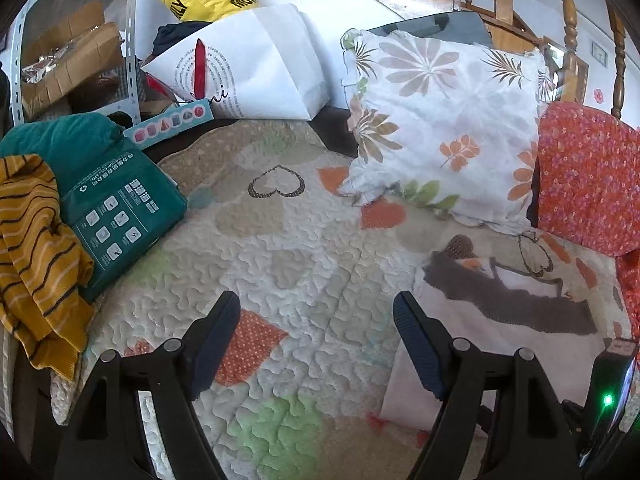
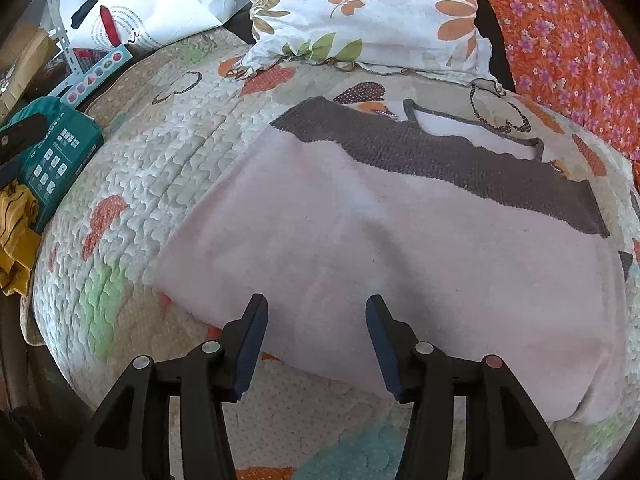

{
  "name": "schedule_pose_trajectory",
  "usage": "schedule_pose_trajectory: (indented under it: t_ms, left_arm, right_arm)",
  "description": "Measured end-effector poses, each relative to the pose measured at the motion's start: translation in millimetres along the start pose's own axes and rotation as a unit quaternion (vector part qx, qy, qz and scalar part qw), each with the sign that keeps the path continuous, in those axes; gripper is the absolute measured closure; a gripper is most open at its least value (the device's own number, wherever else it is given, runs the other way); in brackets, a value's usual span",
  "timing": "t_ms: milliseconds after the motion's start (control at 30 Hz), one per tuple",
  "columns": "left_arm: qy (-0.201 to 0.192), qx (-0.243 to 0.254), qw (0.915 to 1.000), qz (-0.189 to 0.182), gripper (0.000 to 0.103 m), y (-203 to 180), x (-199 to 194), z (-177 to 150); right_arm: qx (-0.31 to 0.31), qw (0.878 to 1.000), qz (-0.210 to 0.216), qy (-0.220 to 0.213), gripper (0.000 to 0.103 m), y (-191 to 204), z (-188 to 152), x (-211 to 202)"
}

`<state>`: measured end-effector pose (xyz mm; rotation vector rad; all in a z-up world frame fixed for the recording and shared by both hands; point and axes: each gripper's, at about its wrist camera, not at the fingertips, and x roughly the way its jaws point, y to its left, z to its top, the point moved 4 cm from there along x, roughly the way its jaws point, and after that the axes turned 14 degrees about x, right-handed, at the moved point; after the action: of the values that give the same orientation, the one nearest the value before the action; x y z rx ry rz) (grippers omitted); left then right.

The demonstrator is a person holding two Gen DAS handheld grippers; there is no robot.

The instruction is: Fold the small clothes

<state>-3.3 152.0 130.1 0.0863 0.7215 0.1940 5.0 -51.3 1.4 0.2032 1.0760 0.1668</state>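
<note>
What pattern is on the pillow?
White with orange and brown leaf prints on the pillow, clearest in the left wrist view.

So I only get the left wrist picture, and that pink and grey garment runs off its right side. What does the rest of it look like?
Observer: In the right wrist view the garment shows whole: a broad pale pink part spread flat on the quilt, with the grey band along its far edge.
Operator: And is the other tool holding it?
Observer: No. The right tool is open over the garment's near edge, and its fingers pinch nothing.
</note>
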Motion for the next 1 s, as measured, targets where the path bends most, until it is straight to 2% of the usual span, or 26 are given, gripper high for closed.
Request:
schedule_pose_trajectory:
  t_ms: [367,467,567,633,700,867,933,1000]
  left_arm:
    - [0.017,0.0,0.9998,-0.004,0.025,-2.3,13.0,-0.2]
    - [0.023,-0.006,0.9997,0.006,0.025,6.9,17.5,0.9]
    - [0.034,-0.036,0.9986,0.019,0.025,28.4,23.0,0.1]
    - [0.042,-0.065,0.9967,0.021,0.025,45.5,26.9,-1.9]
    - [0.049,-0.088,0.9946,0.023,0.025,58.8,30.1,-4.0]
    - [0.057,-0.117,0.9911,0.024,0.025,75.6,33.8,-7.1]
    - [0.058,-0.118,0.991,0.025,0.025,76.8,33.8,-7.0]
    - [0.057,-0.117,0.9911,0.025,0.025,77.0,34.0,-7.1]
  right_arm:
    - [-0.034,0.999,-0.002,-0.009,0.047,9.7,-2.8,7.3]
    - [-0.059,0.998,-0.002,-0.017,0.043,19.2,-4.9,9.0]
    - [-0.101,0.994,-0.012,-0.03,0.041,33.6,-11.6,11.8]
    - [-0.136,0.989,-0.026,-0.044,0.04,44.3,-18.4,14.3]
    - [-0.185,0.98,-0.048,-0.061,0.04,58.3,-28.5,18.8]
    - [-0.276,0.95,-0.103,-0.104,0.041,86.5,-45.6,29.3]
    - [-0.288,0.945,-0.111,-0.112,0.041,94.2,-46.0,29.7]
    - [-0.287,0.946,-0.101,-0.111,0.041,98.7,-45.9,26.6]
